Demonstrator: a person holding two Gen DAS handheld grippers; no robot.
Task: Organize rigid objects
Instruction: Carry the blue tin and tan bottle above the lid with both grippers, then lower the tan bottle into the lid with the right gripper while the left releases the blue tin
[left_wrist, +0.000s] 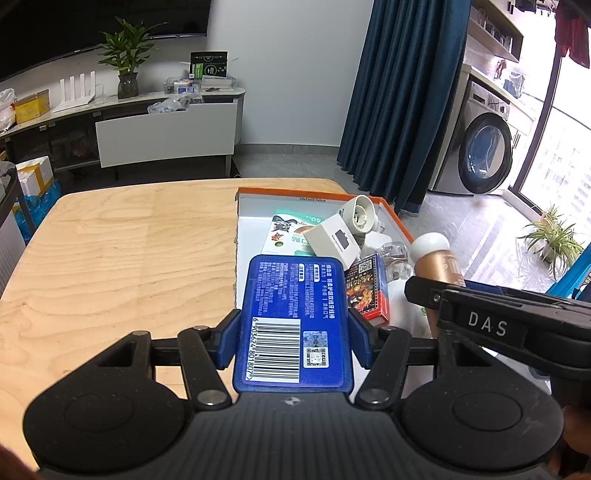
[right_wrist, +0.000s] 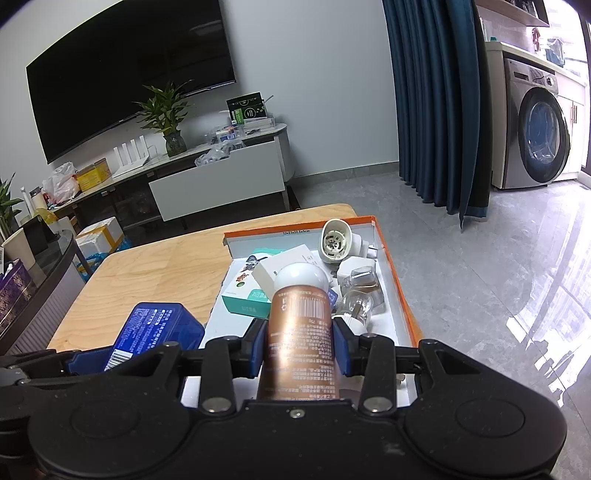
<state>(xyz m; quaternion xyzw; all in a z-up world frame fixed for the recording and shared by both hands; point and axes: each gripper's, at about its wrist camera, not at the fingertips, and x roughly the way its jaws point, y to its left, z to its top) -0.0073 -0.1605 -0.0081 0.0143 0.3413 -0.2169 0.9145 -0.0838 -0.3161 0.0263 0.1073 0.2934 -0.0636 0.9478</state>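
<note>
The left tool (left_wrist: 293, 334) was seen clamped on a flat blue box (left_wrist: 293, 321), the blue pads (left_wrist: 227, 341) pressed against its long sides near the barcode end. The right tool (right_wrist: 300, 347) was closed narrowly on a copper-coloured tube (right_wrist: 299, 332) with a white domed cap, gripped across its body. Both items were held above the near end of an open orange-edged box (right_wrist: 397, 295) that rested on the right part of the wooden bench (left_wrist: 122, 251).

Inside the box a loose pile was visible: a teal-and-white carton (right_wrist: 247, 295), a small white box (left_wrist: 332, 240), a white plug-in device (right_wrist: 338, 240), a red-and-black packet (left_wrist: 369, 291) and clear glass bulbs (right_wrist: 356, 306).

Several risks were judged from this position. The two tools were held close together, so a collision between them could be caused if both were lowered at once. The bulbs lay just beyond the tube's cap, and breakage could result if the tube were dropped or pushed onto them. The round tube, being smooth, could roll or slip in the grip. The blue box, held only near one end, could tip forward and be released on top of the clutter rather than flat.
</note>
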